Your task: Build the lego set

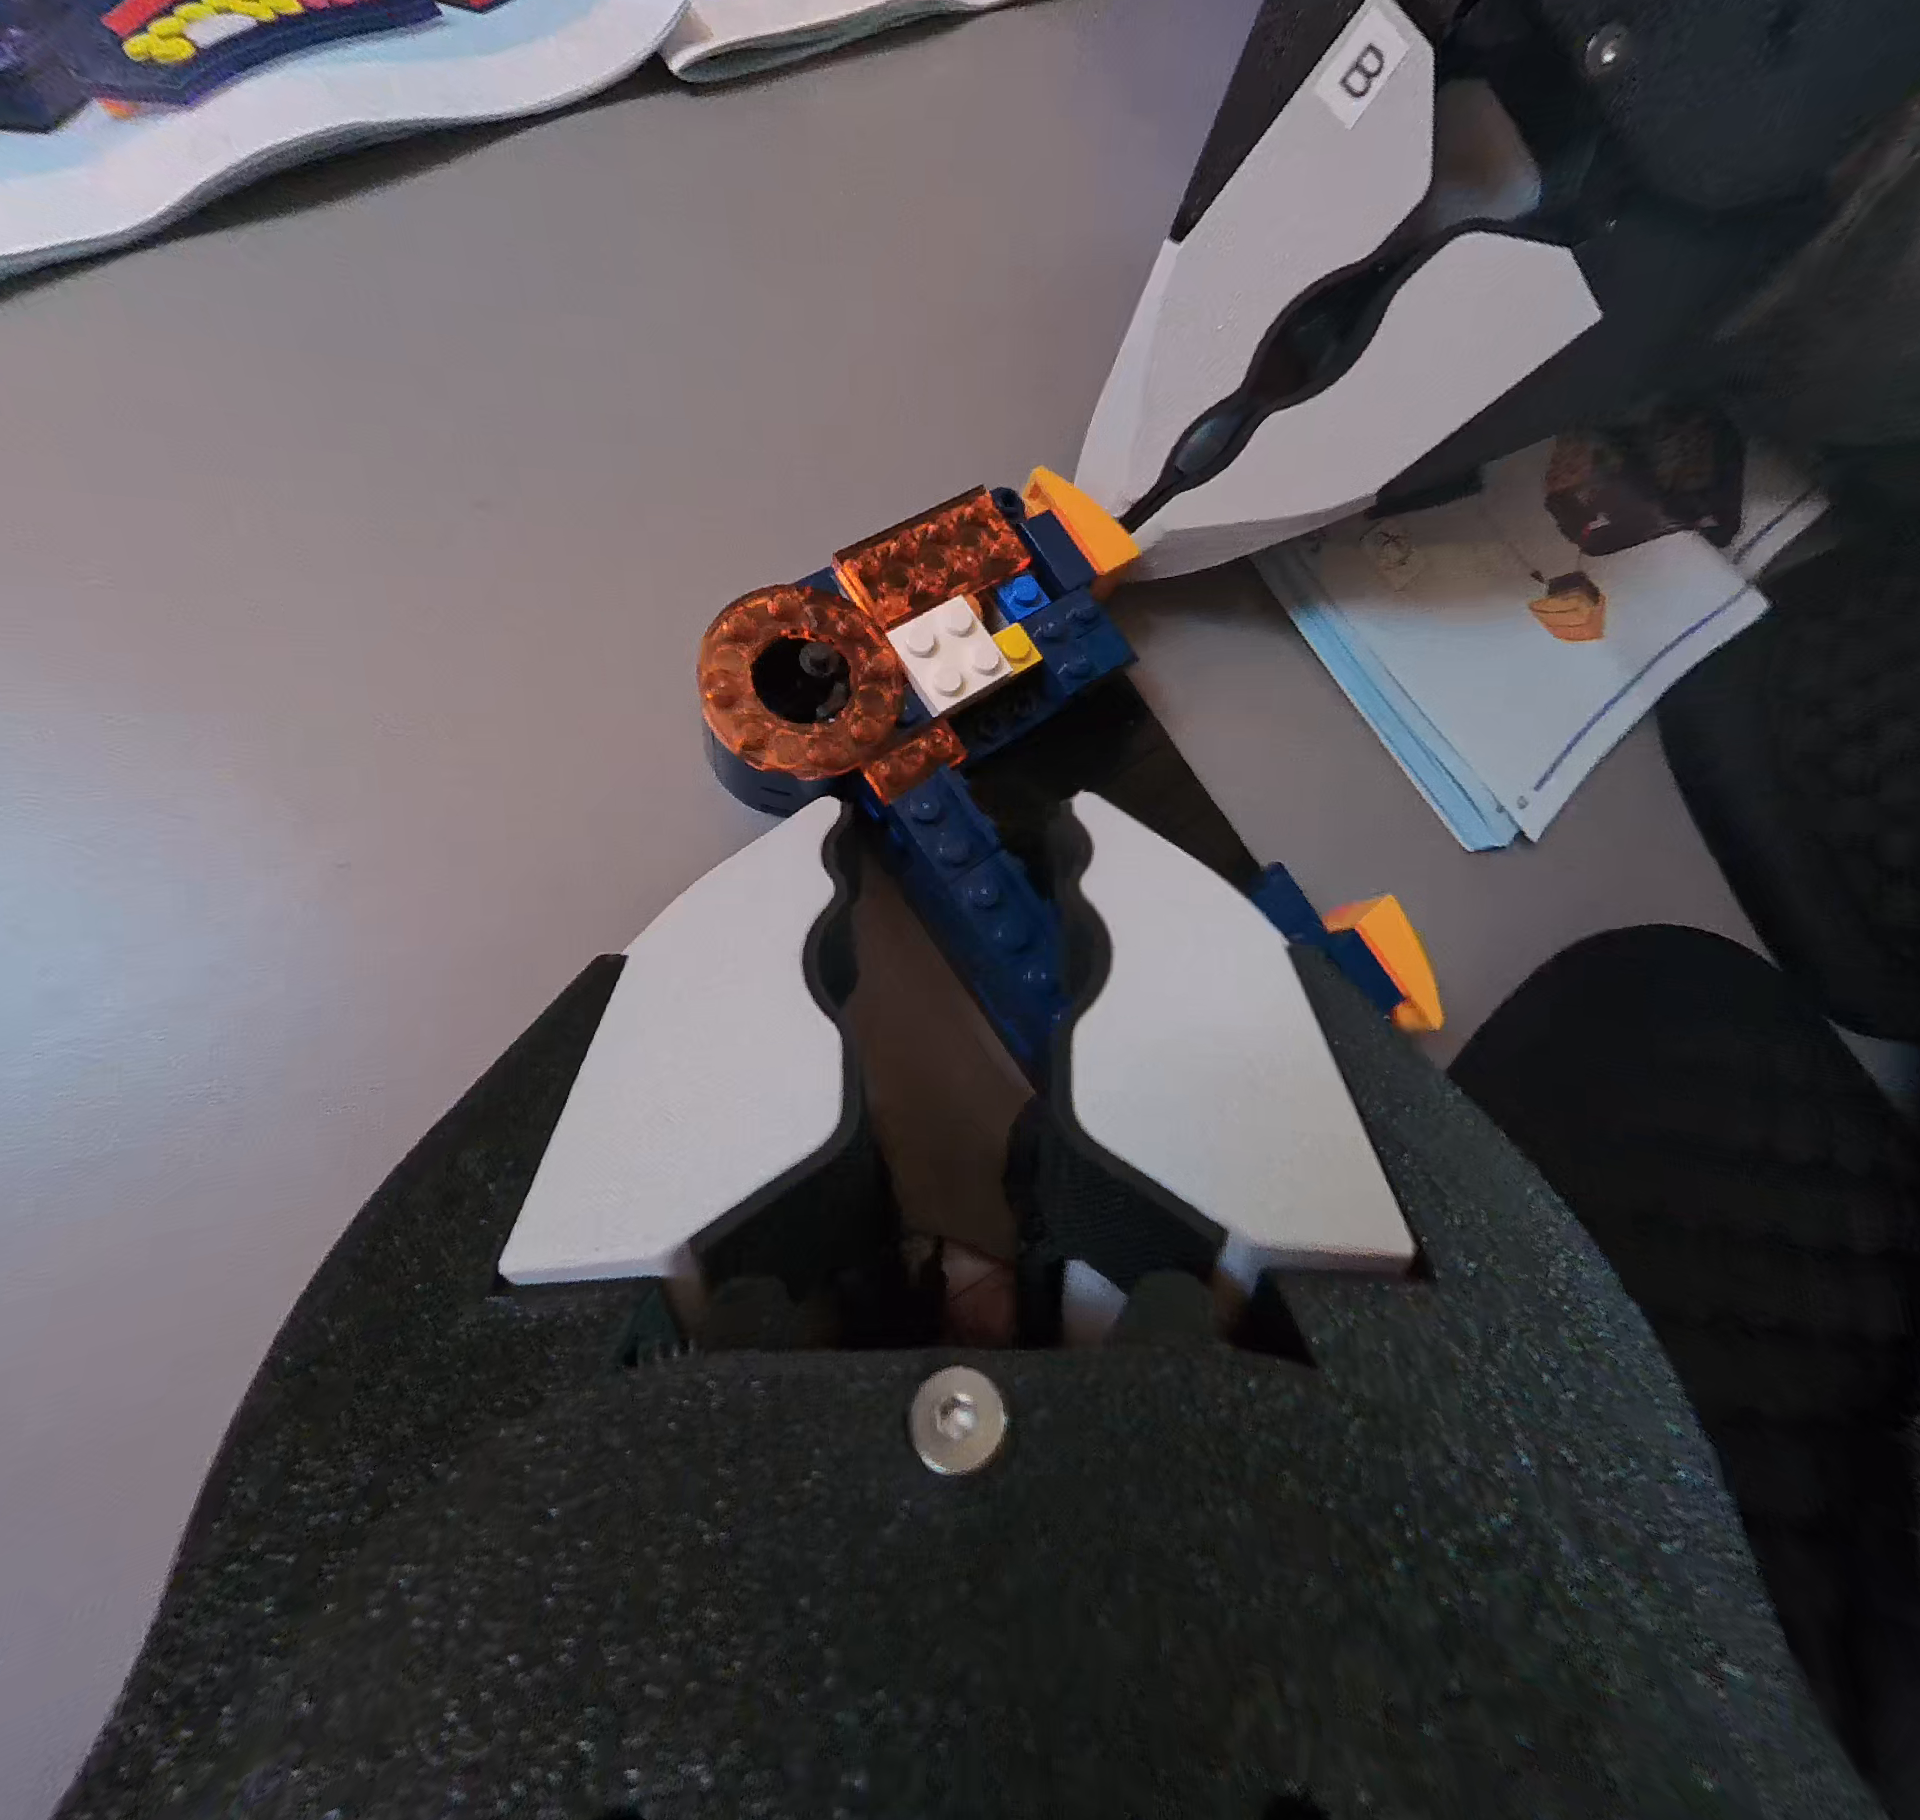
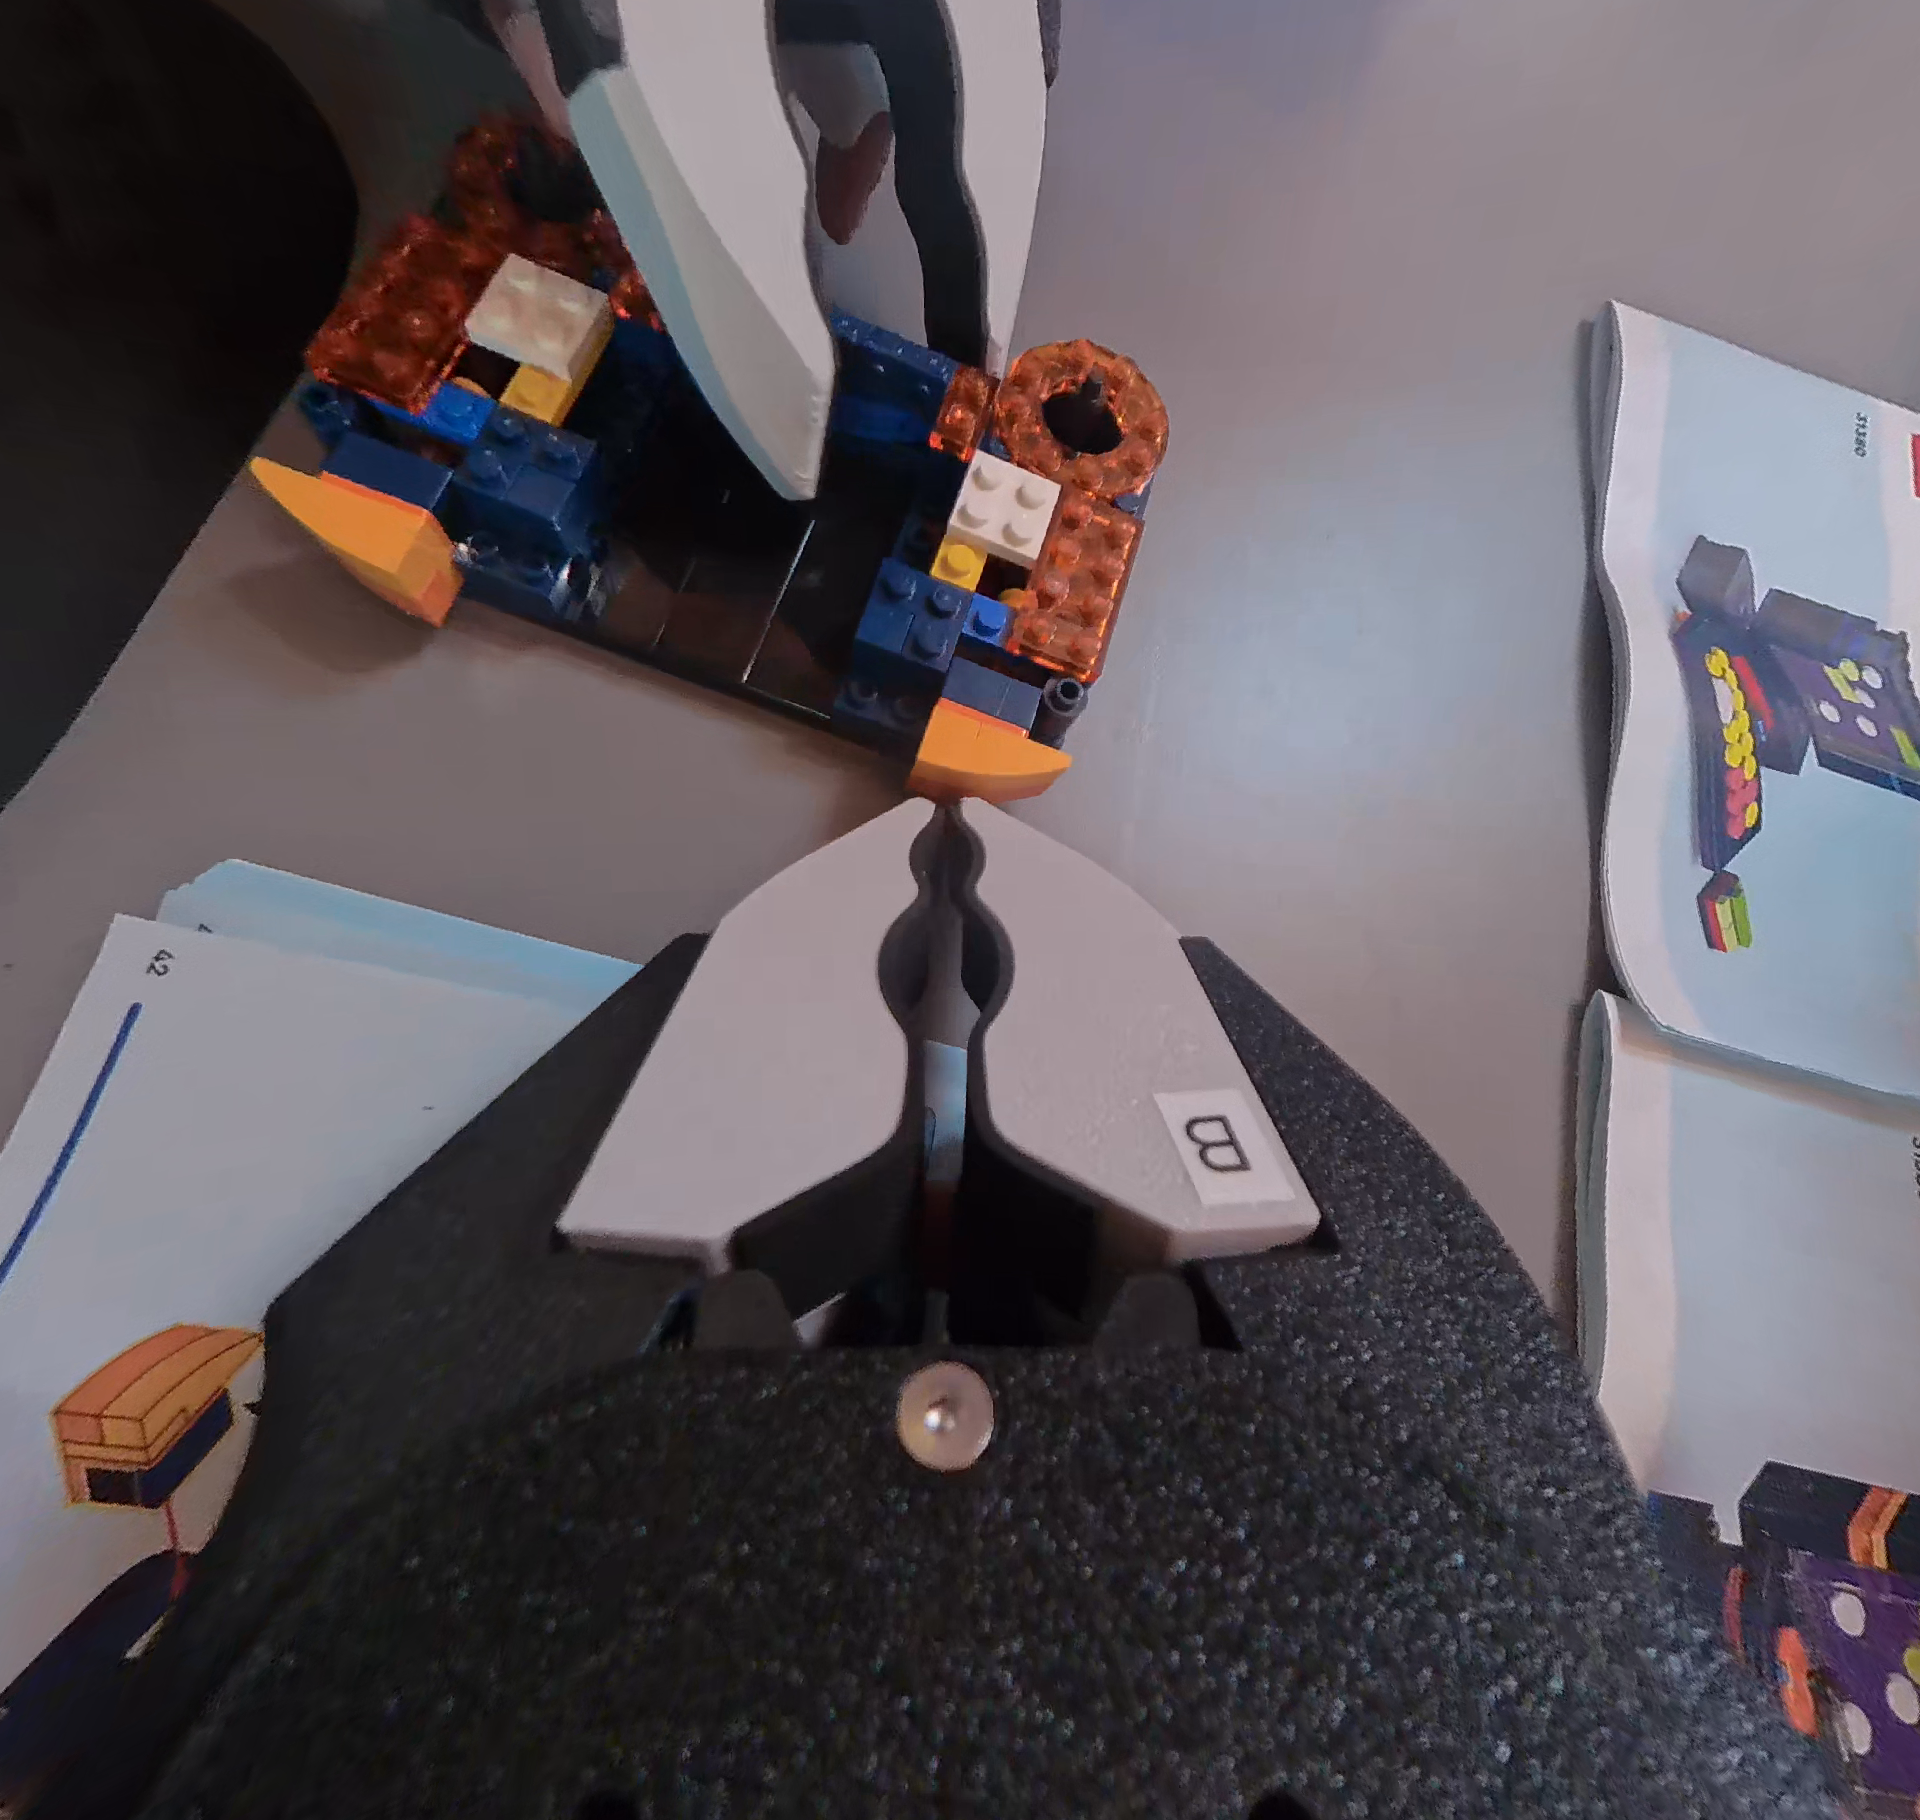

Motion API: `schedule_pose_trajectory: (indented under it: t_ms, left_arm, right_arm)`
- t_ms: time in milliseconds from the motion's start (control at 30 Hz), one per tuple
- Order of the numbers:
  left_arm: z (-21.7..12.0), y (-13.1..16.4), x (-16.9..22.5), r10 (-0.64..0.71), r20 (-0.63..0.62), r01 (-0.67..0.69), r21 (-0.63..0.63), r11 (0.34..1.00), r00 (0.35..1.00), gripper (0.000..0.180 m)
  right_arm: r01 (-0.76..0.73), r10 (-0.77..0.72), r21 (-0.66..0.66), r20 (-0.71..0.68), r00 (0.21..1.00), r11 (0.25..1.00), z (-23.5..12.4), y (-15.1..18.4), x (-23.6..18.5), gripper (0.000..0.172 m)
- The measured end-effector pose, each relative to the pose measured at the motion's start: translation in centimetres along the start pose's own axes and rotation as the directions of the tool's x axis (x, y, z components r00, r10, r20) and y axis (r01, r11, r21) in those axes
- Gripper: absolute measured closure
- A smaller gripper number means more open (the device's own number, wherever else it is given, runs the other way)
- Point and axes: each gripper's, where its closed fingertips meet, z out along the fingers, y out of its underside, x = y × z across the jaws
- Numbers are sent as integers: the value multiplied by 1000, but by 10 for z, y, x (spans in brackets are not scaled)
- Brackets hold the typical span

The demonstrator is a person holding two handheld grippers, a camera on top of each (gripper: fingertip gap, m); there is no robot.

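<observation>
A brick model [image 1: 935,648] of dark blue, clear orange, white and yellow pieces stands on the grey table [image 1: 416,523]. My left gripper [image 1: 956,814] is shut on the model's dark blue studded wall [image 1: 987,897], one finger on each side. The right wrist view shows it from above [image 2: 902,420], with one finger inside the model and one outside. My right gripper [image 2: 940,809] is shut with nothing between the pads. Its tips touch the edge of the orange wedge piece [image 2: 987,757] at the model's near corner. It also shows in the left wrist view [image 1: 1127,529]. A second orange wedge [image 1: 1387,949] sits at the model's other end.
An open instruction booklet [image 1: 312,87] lies at the far left. Another booklet [image 1: 1507,648] lies under the right gripper, and more booklets [image 2: 1745,731] lie to its right. A dark rounded shape [image 1: 1714,1095] sits close on the right.
</observation>
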Motion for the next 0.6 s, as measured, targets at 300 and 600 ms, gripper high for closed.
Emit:
schedule_pose_trajectory:
  t_ms: [300, 600]
  left_arm:
    - [-27, -33, -16, -9, -60, 18, 148, 989, 998, 145]
    - [-8, -30, -24, -115, -194, 151, 182, 972, 974, 145]
  right_arm:
    - [-18, 20, 82, -25, 999, 996, -9, -5, 6, 172]
    - [-2, 7, 94, -53, 999, 996, -5, -5, 6, 171]
